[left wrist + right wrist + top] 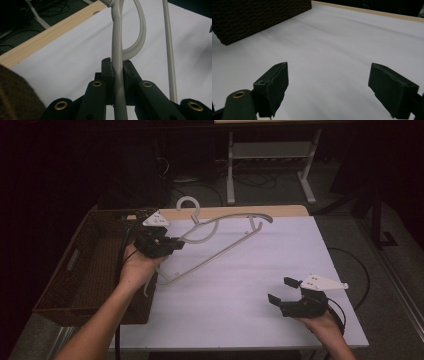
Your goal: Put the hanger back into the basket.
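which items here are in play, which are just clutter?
In play:
- hanger, clamped in left gripper
- basket beside it, likely

Idle or clutter:
- right gripper, open, nothing between its jaws
- frame and cables on floor

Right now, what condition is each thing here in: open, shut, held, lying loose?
Left gripper: shut on the hanger's curved arm.
Right gripper: open, jaws wide apart, nothing between them.
Coat hanger: held by the left gripper over the white table top.
Wicker basket: open-topped, at the table's left edge.
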